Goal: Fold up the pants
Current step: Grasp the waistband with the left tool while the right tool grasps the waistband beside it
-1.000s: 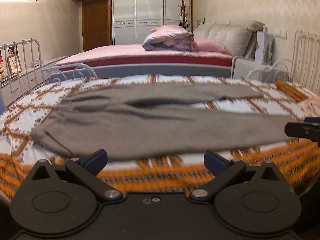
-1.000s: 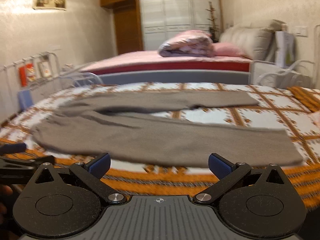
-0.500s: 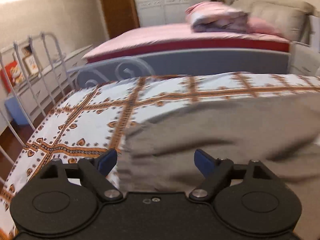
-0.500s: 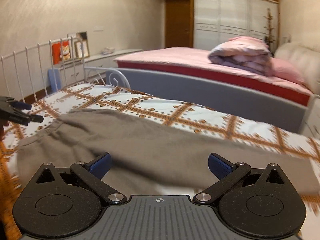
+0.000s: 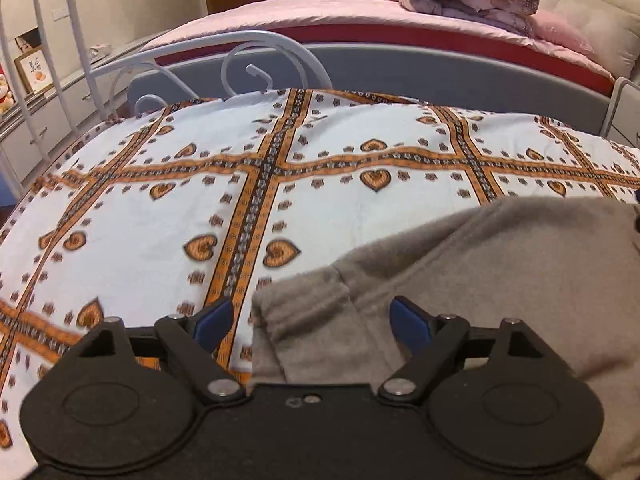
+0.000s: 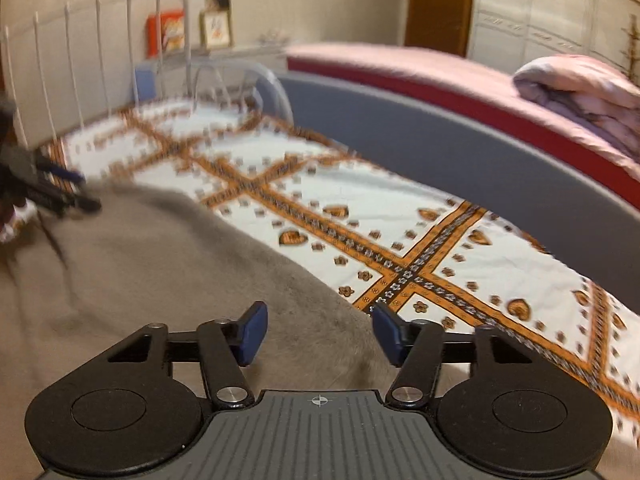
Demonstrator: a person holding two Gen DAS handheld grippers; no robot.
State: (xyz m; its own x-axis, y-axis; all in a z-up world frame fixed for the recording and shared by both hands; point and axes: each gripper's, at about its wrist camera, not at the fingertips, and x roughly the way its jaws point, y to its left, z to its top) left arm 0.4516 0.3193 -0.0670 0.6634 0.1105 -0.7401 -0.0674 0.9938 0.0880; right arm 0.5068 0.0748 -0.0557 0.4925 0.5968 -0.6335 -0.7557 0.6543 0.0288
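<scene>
Left gripper (image 5: 310, 320): spread, low over waistband corner, pinching nothing
Right gripper (image 6: 318, 332): spread, straddling far edge of cloth
Pants (image 5: 480, 280): grey, flat near the bedspread's (image 5: 280, 184) front edge
Risk: pinching one layer only, or bedspread too, dragging the fold askew
Beyond: pink bed (image 5: 360, 12)
</scene>
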